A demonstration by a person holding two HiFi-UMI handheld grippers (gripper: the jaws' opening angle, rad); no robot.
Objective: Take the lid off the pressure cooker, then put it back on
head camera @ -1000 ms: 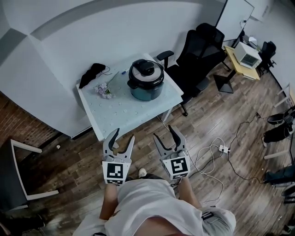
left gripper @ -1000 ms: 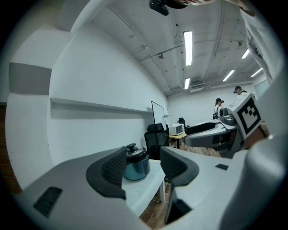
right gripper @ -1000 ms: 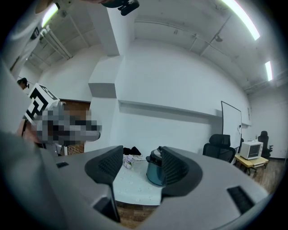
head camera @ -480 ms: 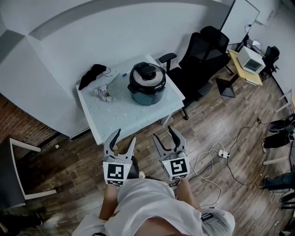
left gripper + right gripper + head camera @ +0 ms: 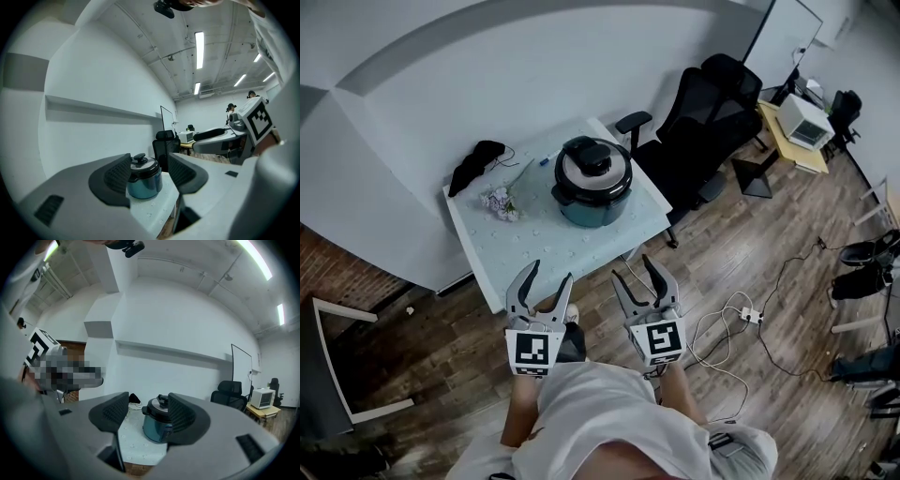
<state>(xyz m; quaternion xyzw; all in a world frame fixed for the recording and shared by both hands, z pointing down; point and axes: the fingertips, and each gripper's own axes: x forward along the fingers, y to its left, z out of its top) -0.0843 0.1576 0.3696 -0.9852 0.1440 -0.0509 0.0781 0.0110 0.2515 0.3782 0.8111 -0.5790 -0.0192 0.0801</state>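
The left gripper (image 5: 550, 274) and right gripper (image 5: 633, 270) are held level and side by side in front of the person, both with jaws apart and nothing between them. This looks like an approach with each one ready to take a side. They are well short of the white table (image 5: 534, 246), where the pressure cooker (image 5: 592, 187) stands near the far right edge. Its lid (image 5: 592, 159) sits on it, knob up, so the removal has not begun. The count is two grippers, one cooker, one lid, one table, one bunch of flowers (image 5: 499, 202) and one dark bundle (image 5: 475, 157).
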